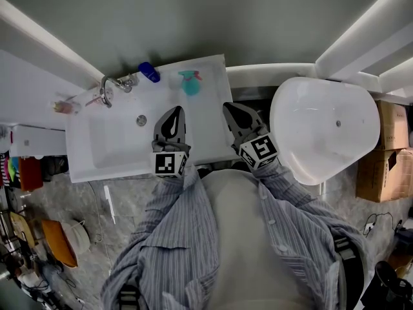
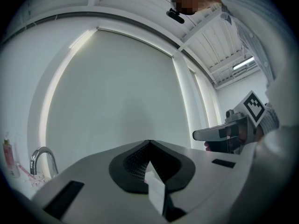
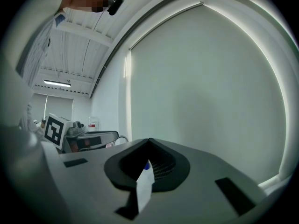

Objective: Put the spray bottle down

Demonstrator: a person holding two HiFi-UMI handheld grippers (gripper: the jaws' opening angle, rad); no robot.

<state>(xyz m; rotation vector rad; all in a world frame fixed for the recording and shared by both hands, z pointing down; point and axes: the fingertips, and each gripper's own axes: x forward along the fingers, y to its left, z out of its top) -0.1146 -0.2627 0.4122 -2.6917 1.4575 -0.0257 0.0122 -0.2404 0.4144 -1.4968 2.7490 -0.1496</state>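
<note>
The teal spray bottle (image 1: 189,82) stands upright on the back ledge of the white sink (image 1: 87,160), right of the tap (image 1: 108,90). Neither gripper touches it. My left gripper (image 1: 174,111) hovers over the sink's right side, just in front of the bottle, its jaws shut with nothing between them. My right gripper (image 1: 231,107) is held beside it over the sink's right edge, also shut and empty. In the left gripper view the left gripper (image 2: 149,142) faces a plain wall, with the right gripper (image 2: 219,134) off to its right. The right gripper view shows the right gripper (image 3: 149,140) closed to a point.
A blue object (image 1: 149,72) lies on the ledge between tap and bottle. A pink bottle (image 1: 63,106) stands at the sink's far left. A white toilet (image 1: 322,128) sits to the right, with cardboard boxes (image 1: 384,154) beyond it. Clutter lies on the floor at the left.
</note>
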